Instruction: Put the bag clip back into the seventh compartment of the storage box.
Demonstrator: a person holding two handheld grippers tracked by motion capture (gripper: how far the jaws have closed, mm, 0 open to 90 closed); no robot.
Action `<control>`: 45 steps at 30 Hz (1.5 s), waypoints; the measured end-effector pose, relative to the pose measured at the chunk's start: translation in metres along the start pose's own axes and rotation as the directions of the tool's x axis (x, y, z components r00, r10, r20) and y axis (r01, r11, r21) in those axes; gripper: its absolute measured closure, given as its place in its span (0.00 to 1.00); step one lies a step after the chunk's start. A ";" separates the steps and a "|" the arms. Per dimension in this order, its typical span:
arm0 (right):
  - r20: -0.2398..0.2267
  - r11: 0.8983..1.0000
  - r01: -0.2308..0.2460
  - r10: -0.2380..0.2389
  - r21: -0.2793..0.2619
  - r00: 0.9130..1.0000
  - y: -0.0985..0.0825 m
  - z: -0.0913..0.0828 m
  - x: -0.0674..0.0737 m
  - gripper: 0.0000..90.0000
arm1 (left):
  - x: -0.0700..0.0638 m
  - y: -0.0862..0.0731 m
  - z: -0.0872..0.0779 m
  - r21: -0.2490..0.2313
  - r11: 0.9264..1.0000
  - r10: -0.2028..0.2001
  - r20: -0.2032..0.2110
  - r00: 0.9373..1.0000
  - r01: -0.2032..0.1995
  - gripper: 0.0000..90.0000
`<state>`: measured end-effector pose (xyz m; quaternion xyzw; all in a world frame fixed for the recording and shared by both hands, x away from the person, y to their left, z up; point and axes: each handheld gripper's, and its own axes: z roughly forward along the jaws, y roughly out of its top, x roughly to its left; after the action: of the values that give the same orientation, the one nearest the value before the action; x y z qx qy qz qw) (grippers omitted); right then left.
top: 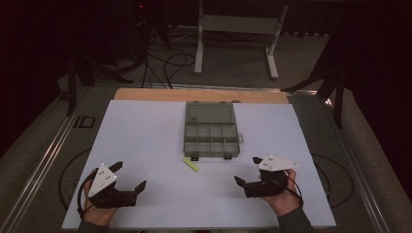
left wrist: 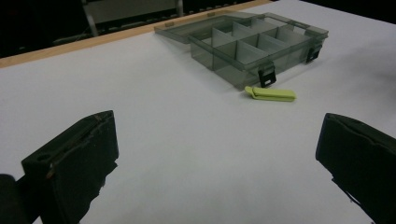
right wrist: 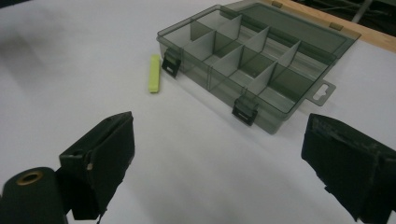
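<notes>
A smoky grey clear organizer box [top: 211, 138] lies open mid-table, its lid [top: 210, 112] folded flat behind it and its compartments empty. A small yellow-green clip-like piece [top: 191, 164] rests on the white surface just in front of the box's left latch. My left gripper [top: 129, 176] sits near the front left, open and holding nothing. My right gripper [top: 248, 170] sits near the front right, also open and holding nothing. The left gripper view shows the box [left wrist: 252, 44] and the piece [left wrist: 271, 94] beyond the jaws; the right gripper view shows the box [right wrist: 247, 60] and the piece [right wrist: 154, 73].
A white sheet [top: 145, 141] covers the table, with a wooden strip [top: 145, 93] along its far edge. Behind the table stand a white desk frame [top: 199, 43] and cables [top: 165, 63] on the floor. Black tripod legs flank both sides.
</notes>
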<state>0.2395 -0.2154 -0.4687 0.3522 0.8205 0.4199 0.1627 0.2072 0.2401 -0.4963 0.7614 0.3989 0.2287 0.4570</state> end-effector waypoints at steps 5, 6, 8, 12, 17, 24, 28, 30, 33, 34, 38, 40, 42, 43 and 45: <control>-0.007 1.000 0.005 -0.005 0.030 1.000 0.005 0.004 0.001 0.10 | 0.001 -0.001 0.000 0.001 1.000 -0.003 0.000 1.000 0.003 0.00; -0.012 0.999 0.007 -0.006 0.049 1.000 0.008 0.007 0.002 0.10 | 0.001 -0.001 0.000 0.001 1.000 -0.004 0.000 1.000 0.004 0.00; -0.014 0.999 0.003 -0.002 0.053 1.000 0.009 0.008 0.002 0.10 | 0.001 -0.001 0.000 0.001 1.000 -0.003 0.000 1.000 0.003 0.00; -0.021 0.996 0.022 -0.020 0.092 1.000 0.016 0.015 0.005 0.10 | 0.001 0.000 0.000 -0.001 1.000 -0.001 0.001 1.000 0.001 0.00; -0.032 0.993 0.029 -0.026 0.115 0.999 0.023 0.021 0.008 0.10 | 0.001 0.000 0.000 0.002 1.000 0.000 0.002 1.000 0.000 0.00; -0.036 0.985 0.040 -0.034 0.166 0.999 0.033 0.031 0.011 0.10 | 0.000 0.001 0.000 0.003 1.000 0.000 0.002 1.000 0.000 0.00; -0.040 0.983 0.046 -0.040 0.180 0.998 0.037 0.035 0.012 0.10 | 0.000 0.001 0.000 0.002 1.000 0.000 0.004 1.000 0.000 0.00; -0.047 0.977 0.059 -0.051 0.205 0.998 0.042 0.041 0.015 0.10 | 0.001 0.000 0.001 0.007 1.000 0.000 0.004 1.000 0.000 0.00; -0.046 0.970 0.073 -0.064 0.234 0.997 0.046 0.048 0.018 0.10 | 0.000 0.001 0.001 0.007 1.000 0.002 0.005 1.000 -0.002 0.00; -0.051 0.968 0.072 -0.061 0.240 0.997 0.047 0.051 0.018 0.10 | 0.000 0.001 0.001 0.007 1.000 0.002 0.005 1.000 -0.002 0.00; -0.060 0.958 0.073 -0.058 0.277 0.997 0.050 0.060 0.019 0.10 | 0.001 0.001 0.001 0.008 1.000 0.001 0.005 1.000 -0.001 0.00; -0.062 0.953 0.079 -0.063 0.293 0.996 0.051 0.063 0.020 0.10 | 0.001 0.001 0.001 0.009 1.000 -0.001 0.006 1.000 0.001 0.00; -0.065 0.949 0.081 -0.064 0.306 0.996 0.053 0.068 0.021 0.10 | 0.000 0.001 0.002 0.009 1.000 0.001 0.007 1.000 -0.001 0.00; -0.067 0.947 0.084 -0.067 0.311 0.996 0.054 0.070 0.022 0.10 | 0.000 0.001 0.002 0.008 1.000 0.000 0.007 1.000 0.000 0.00; -0.070 0.943 0.089 -0.070 0.320 0.995 0.057 0.074 0.023 0.10 | 0.000 0.001 0.002 0.008 1.000 0.000 0.008 1.000 0.000 0.00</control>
<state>0.2900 -0.1340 -0.4665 0.3282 0.8961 0.2829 0.0959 0.2089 0.2391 -0.4963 0.7640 0.3980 0.2242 0.4557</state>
